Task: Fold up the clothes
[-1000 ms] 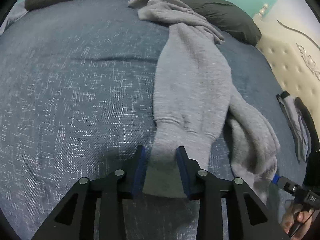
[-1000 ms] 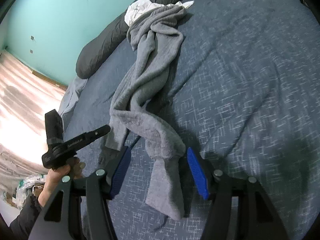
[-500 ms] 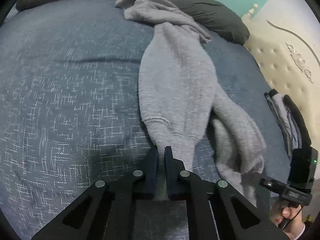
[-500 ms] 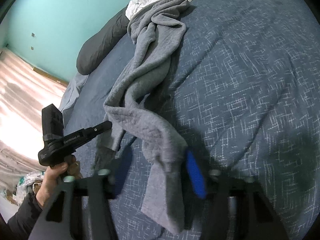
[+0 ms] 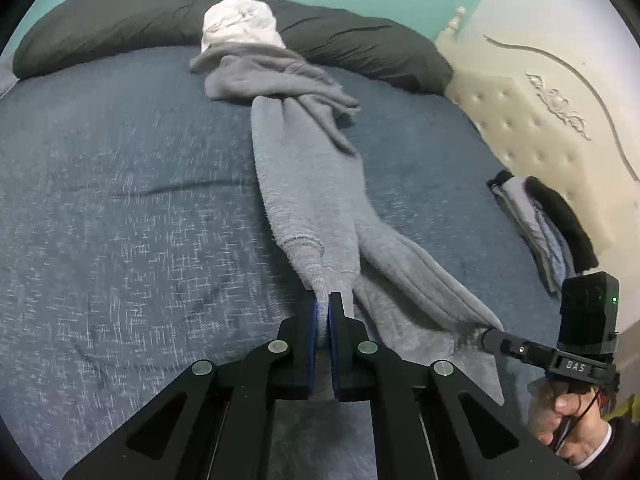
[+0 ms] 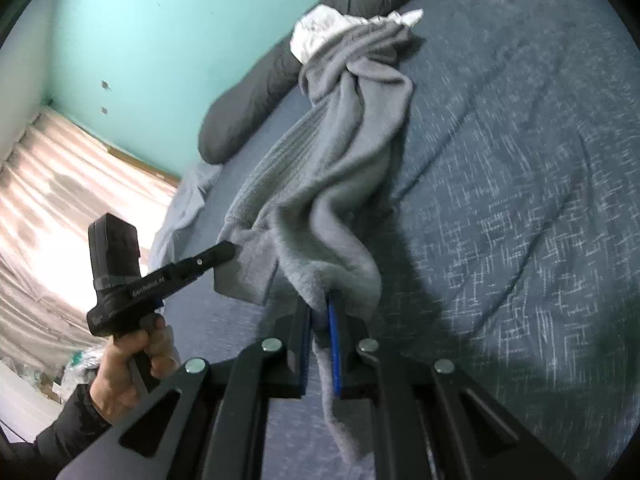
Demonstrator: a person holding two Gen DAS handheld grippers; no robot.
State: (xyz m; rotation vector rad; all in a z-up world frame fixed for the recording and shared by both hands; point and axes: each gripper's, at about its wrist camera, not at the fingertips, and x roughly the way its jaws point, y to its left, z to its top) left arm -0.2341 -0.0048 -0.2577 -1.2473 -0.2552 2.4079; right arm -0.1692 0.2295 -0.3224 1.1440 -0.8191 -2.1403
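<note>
Left wrist view: the left gripper [image 5: 323,312] is clamped tight on a cuff of the grey sweatpants [image 5: 312,184]. The right gripper [image 6: 320,320] pinches the other cuff, its blue pads [image 6: 333,344] pressing the fabric.

"DAS" in white on the right gripper [image 5: 490,338], "GenRobot AI" in white along the left gripper [image 6: 230,249]

Both jaws now clamped on grey garment [image 5: 308,184]; hems raised
</note>
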